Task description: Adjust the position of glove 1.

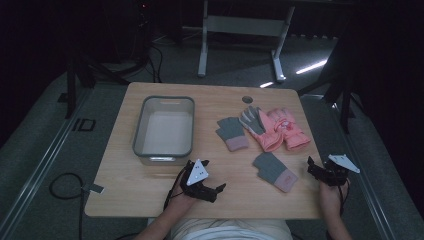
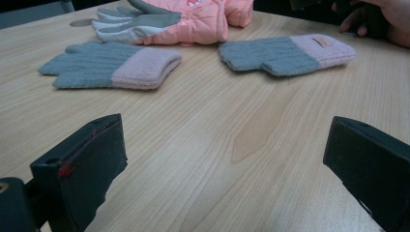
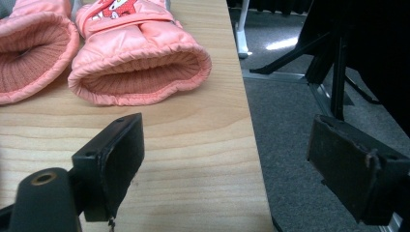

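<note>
Two pink padded gloves (image 1: pixel 280 130) lie side by side at the table's right middle, cuffs toward me (image 3: pixel 140 67). One grey knit glove with a pink cuff (image 1: pixel 232 133) lies left of them, a second one (image 1: pixel 275 171) nearer the front. My left gripper (image 1: pixel 219 192) rests low at the front centre, open and empty, and points right toward the knit gloves (image 2: pixel 109 65) (image 2: pixel 287 53). My right gripper (image 1: pixel 311 167) stands open and empty at the table's right edge. In the right gripper view (image 3: pixel 232 164), one jaw is over the wood and the other is past the edge.
A grey plastic bin (image 1: pixel 164 149) stands empty at the left middle of the wooden table (image 1: pixel 150 190). A round hole (image 1: pixel 247 99) is near the far edge. Beyond the table are a white table frame (image 1: pixel 240 25), dark stands and a floor cable (image 1: pixel 62 187).
</note>
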A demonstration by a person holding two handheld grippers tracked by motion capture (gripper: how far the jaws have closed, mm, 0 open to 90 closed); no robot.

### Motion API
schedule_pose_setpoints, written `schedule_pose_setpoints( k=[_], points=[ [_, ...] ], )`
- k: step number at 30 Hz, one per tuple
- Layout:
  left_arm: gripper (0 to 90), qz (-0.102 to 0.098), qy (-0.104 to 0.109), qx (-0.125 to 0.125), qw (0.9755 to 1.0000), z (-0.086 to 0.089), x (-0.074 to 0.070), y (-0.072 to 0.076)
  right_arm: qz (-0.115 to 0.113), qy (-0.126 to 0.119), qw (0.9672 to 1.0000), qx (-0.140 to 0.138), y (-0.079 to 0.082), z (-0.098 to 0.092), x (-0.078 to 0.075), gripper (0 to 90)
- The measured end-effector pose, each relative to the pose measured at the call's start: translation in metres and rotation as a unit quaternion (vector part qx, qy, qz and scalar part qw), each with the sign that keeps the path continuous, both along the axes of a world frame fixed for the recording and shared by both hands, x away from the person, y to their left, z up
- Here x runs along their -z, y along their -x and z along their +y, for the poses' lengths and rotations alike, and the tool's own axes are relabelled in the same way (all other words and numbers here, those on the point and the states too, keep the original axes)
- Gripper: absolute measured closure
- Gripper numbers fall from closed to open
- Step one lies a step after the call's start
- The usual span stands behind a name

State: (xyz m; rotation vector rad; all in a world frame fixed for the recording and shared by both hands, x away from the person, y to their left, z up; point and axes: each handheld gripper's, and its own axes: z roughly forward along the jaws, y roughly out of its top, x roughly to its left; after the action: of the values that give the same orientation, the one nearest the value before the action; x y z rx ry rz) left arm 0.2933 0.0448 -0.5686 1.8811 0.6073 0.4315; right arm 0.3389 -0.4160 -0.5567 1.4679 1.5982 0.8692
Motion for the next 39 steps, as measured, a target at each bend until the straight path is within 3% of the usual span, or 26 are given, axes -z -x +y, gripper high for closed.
schedule_pose_setpoints(
  k=[11, 20, 26, 31, 32, 36, 39],
  points=[
    [1.1, 0.008, 0.000, -0.003, 1.0000, -0.001, 0.000, -0.001, 0.012, -0.002, 0.9999, -0.005, -0.002, -0.001, 0.000, 13.9],
    [1.1, -0.001, -0.003, -0.006, 1.0000, -0.001, 0.000, 0.000, 0.009, 0.005, 0.9999, -0.005, -0.001, 0.000, 0.000, 14.3],
    [1.1, -0.001, -0.003, -0.004, 1.0000, -0.001, 0.000, 0.001, 0.025, 0.005, 0.9996, -0.009, -0.004, 0.002, -0.001, 13.7],
    [1.1, -0.002, -0.003, -0.003, 1.0000, -0.001, 0.000, 0.001, 0.046, -0.005, 0.9988, -0.020, -0.007, 0.003, -0.014, 13.3],
    [1.1, -0.002, -0.003, -0.003, 1.0000, -0.001, 0.000, 0.001, 0.048, 0.000, 0.9985, -0.027, -0.007, 0.005, -0.023, 13.0],
    [1.1, -0.003, -0.003, -0.002, 1.0000, -0.001, 0.000, 0.001, 0.042, 0.002, 0.9986, -0.034, -0.009, 0.010, -0.036, 12.4],
    [1.1, -0.003, -0.003, -0.002, 1.0000, -0.001, 0.000, 0.001, 0.037, 0.018, 0.9983, -0.041, -0.013, 0.015, -0.049, 12.0]
  ],
)
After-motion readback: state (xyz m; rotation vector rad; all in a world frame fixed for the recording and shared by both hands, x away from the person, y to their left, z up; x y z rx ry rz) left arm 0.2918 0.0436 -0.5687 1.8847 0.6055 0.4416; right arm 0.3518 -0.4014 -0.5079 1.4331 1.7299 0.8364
